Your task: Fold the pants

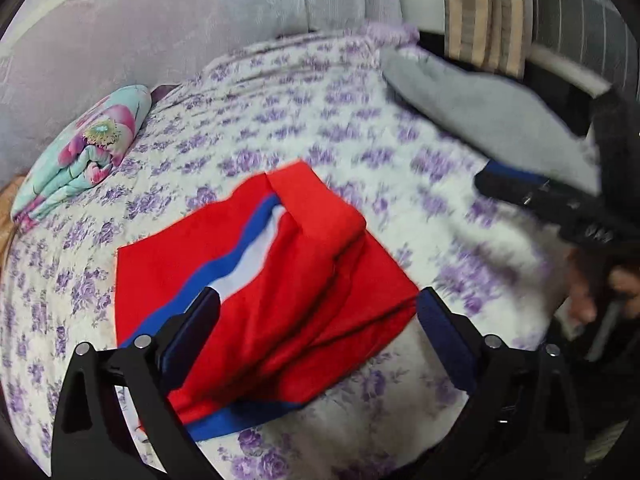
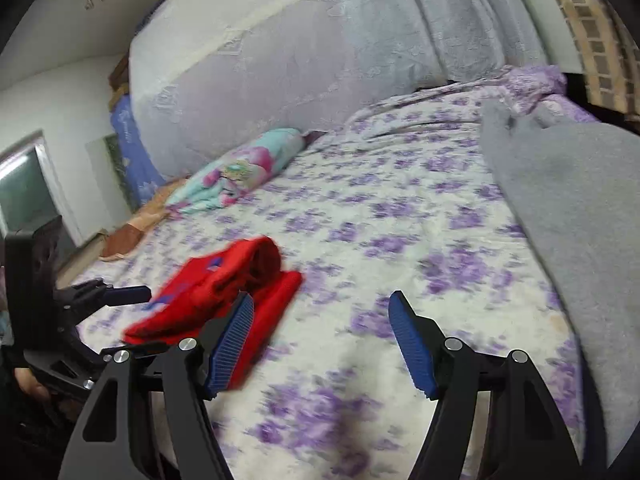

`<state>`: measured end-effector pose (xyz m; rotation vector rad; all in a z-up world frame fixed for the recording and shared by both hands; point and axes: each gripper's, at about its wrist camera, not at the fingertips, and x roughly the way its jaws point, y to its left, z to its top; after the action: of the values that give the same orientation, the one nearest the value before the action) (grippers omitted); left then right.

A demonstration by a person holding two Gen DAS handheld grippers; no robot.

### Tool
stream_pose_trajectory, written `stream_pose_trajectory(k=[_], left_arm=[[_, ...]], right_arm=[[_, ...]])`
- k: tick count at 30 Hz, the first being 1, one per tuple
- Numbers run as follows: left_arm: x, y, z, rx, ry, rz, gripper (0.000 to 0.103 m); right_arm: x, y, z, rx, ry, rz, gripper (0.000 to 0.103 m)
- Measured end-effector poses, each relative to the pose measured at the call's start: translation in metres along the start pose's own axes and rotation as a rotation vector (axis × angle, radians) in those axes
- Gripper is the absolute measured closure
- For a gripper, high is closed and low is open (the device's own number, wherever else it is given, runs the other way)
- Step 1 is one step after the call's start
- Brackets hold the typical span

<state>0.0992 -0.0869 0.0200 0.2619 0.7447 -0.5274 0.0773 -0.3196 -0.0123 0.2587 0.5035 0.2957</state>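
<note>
Left hand-held gripper (image 1: 318, 300) is hovering spread wide, empty, over the folded red pants (image 1: 264, 280) lying centre frame on the floral bed (image 1: 320, 120). Right hand-held gripper (image 2: 322, 312) is also gaping, holding nothing. Fold looks done; next probably tidying or setting aside.

Folded pants (image 1: 280, 280) on bedspread (image 1: 320, 120), centre-front; rolled blanket (image 1: 84, 152) far left by wall; cloth (image 1: 492, 120) far right.
</note>
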Motion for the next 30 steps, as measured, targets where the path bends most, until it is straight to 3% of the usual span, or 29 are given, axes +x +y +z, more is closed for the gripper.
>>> stream_pose_trajectory(k=[4,7,9,10,11,12,14,16,20,23,25,28,30], left_arm=[[-0.001,0.026,-0.008,-0.090,0.007,0.040,0.006],[0.003,0.051,-0.019,-0.173,0.033,0.068,0.006],[0.004,0.065,-0.029,-0.229,0.048,0.067,0.006],[0.002,0.068,-0.034,-0.244,0.051,0.068,0.006],[0.002,0.072,-0.038,-0.257,0.057,0.070,0.006],[0.004,0.077,-0.042,-0.274,0.065,0.071,0.006],[0.006,0.085,-0.048,-0.300,0.072,0.063,0.006],[0.005,0.090,-0.051,-0.316,0.072,0.057,0.006],[-0.006,0.099,-0.051,-0.353,0.017,0.015,0.006],[-0.015,0.098,-0.048,-0.340,-0.020,-0.020,0.006],[-0.012,0.097,-0.049,-0.327,-0.013,-0.024,0.006],[0.003,0.106,-0.055,-0.363,0.036,-0.036,0.006],[0.003,0.116,-0.057,-0.407,0.043,-0.048,0.006]], right_arm=[[0.028,0.021,0.018,0.041,0.078,0.250,0.032],[0.066,0.053,0.026,-0.036,0.160,0.256,0.033],[0.094,0.070,0.022,-0.083,0.240,0.216,0.033],[0.112,0.076,0.017,-0.094,0.312,0.191,0.043],[0.125,0.077,0.012,-0.087,0.370,0.179,0.060],[0.138,0.076,0.005,-0.066,0.437,0.168,0.061],[0.139,0.077,0.002,-0.066,0.435,0.185,0.080],[0.129,0.079,0.008,-0.036,0.409,0.247,0.084],[0.084,0.102,0.030,-0.051,0.312,0.326,0.085],[0.057,0.109,0.034,-0.085,0.294,0.296,0.085],[0.062,0.098,0.026,-0.059,0.333,0.247,0.083],[0.103,0.067,-0.013,0.019,0.510,0.160,0.065],[0.094,0.058,-0.011,0.059,0.466,0.212,0.057]])
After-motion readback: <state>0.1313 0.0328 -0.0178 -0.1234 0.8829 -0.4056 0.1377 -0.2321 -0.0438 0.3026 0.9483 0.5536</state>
